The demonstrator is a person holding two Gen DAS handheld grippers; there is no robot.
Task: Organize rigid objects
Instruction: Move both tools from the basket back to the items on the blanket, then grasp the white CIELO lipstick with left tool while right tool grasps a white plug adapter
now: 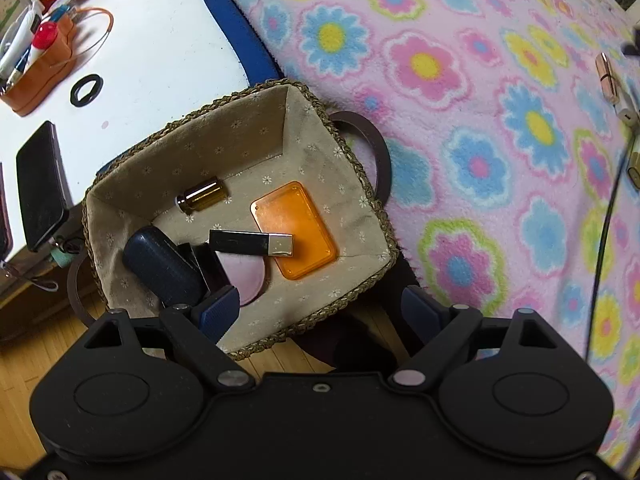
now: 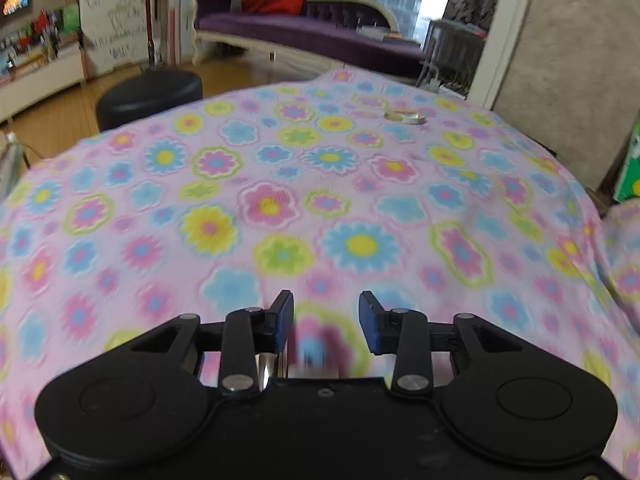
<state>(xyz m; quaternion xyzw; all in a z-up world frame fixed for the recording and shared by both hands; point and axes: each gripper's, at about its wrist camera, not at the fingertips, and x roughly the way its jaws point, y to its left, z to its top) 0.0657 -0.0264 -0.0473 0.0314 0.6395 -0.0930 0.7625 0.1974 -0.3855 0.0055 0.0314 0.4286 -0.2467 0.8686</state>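
The lined woven basket (image 1: 320, 136) holds a brown vial (image 1: 202, 195), orange case (image 1: 302, 232), USB stick (image 1: 250, 243) and dark case (image 1: 160, 266); left tongs (image 1: 320, 312) wide, right tongs (image 2: 326, 322) narrow, both empty.

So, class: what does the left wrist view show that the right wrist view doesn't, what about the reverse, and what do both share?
Only the left wrist view: a lined basket holding an orange case, a USB stick and a brown bottle, beside a white table. Only the right wrist view: a purple sofa and a black stool. Both: the flowered blanket.
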